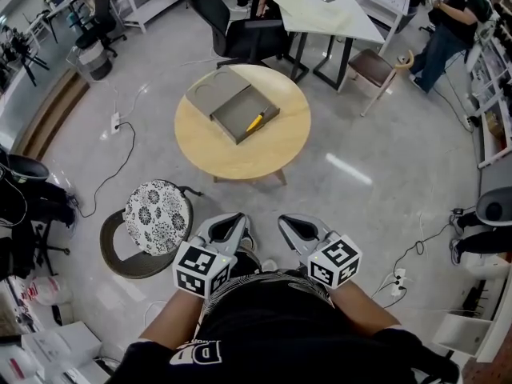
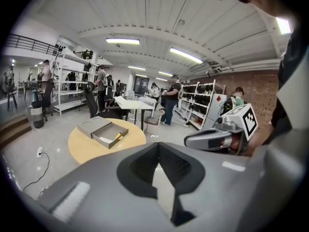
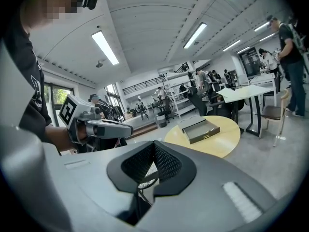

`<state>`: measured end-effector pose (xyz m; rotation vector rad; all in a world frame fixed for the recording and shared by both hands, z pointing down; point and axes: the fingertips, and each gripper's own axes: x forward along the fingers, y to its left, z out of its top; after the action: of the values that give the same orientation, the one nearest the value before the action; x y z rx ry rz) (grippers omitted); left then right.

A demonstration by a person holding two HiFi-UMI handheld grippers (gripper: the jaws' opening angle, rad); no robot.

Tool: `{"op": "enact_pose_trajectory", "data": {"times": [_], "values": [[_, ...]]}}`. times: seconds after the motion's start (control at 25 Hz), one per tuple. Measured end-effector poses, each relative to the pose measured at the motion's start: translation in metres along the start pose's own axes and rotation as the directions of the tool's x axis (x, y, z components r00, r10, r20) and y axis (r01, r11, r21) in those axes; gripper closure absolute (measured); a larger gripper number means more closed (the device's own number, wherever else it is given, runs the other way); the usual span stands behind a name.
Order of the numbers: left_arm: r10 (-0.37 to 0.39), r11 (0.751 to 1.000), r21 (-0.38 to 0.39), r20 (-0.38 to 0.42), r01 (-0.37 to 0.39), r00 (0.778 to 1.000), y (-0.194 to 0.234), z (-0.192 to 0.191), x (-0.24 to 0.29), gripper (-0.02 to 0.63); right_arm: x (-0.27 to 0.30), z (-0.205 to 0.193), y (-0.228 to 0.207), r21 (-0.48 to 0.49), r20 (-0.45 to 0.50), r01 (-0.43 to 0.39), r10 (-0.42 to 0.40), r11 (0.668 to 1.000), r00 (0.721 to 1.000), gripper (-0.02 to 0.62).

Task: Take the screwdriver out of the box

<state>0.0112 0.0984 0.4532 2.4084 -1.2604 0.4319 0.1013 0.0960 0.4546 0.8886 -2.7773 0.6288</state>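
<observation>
both grippers are held side by side close to the person's body, and the round wooden table [image 1: 240, 157] stands well ahead of them, with bare floor between. the left gripper [image 1: 233, 219] has its jaws pressed together with nothing between them; in the left gripper view only a thin strip of pale floor shows below the meeting pads. the right gripper [image 1: 291, 223], just beside it, seems closed and empty too, though its own view leaves a small gap under the pad tips through which a bit of the patterned stool [image 1: 158, 216] shows. that stool stands just left of the left gripper. the grey box [image 1: 232, 102] lies on the table, far beyond both sets of tips, its tray slid out of the sleeve toward the grippers. the screwdriver [image 1: 254, 122] lies inside the open tray, at the corner nearer the right gripper; only a short yellow sliver of it can be made out, and its shaft and tip are too small to tell. the hands holding the grippers are mostly hidden under the marker cubes, and the forearms are cut off by dark clothing at the lower edge.
</observation>
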Motion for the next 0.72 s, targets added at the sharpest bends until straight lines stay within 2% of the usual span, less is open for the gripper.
{"op": "enact_pose_trajectory", "data": {"times": [0.2, 0.36, 0.72], "values": [[-0.023, 1.000, -0.010, -0.003, 0.023, 1.000, 0.015, 0.011, 0.023, 0.551, 0.012, 0.004, -0.020, 0.004, -0.013, 0.025, -0.025, 1.000, 1.000, 0.597], [-0.043, 0.999, 0.020, -0.020, 0.043, 0.999, 0.032, 0.020, 0.043, 0.551, 0.033, 0.013, -0.039, 0.003, -0.025, 0.041, -0.041, 0.999, 0.999, 0.597], [-0.065, 0.998, 0.010, -0.021, 0.065, 0.998, 0.104, 0.067, 0.093, 0.551, 0.098, 0.056, -0.083, -0.045, -0.066, 0.060, -0.063, 0.997, 0.996, 0.597]]}}
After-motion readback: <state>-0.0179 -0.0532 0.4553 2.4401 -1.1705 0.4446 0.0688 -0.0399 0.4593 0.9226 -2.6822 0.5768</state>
